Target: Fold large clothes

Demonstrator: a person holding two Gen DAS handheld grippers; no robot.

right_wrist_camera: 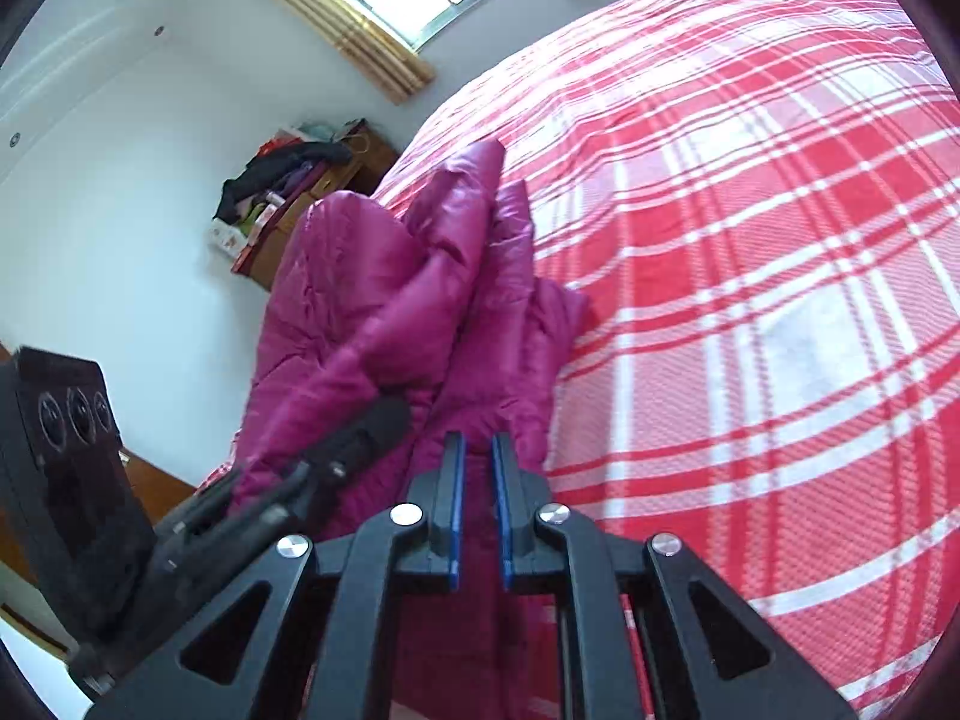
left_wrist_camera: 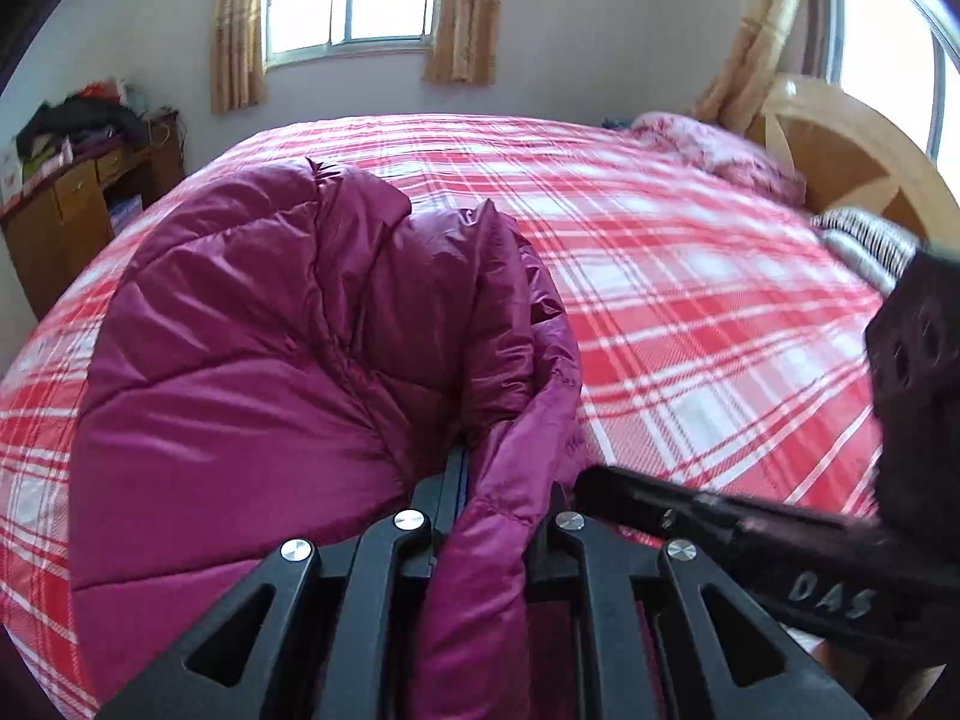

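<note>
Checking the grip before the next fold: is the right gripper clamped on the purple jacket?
No: in the right wrist view the right gripper shows a bare gap between its jaws, above the purple jacket.

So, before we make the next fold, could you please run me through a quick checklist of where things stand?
1. Left gripper holds the jacket: ok, a strip of fabric is clamped in it.
2. Right gripper has a grip: not ok, there is a narrow gap between its fingers with nothing in it.
3. Jacket lies flat: not ok, it is bunched and puffed up.
4. Bare bedspread beside the jacket to fold onto: ok.
5. Zip closed: cannot tell.
</note>
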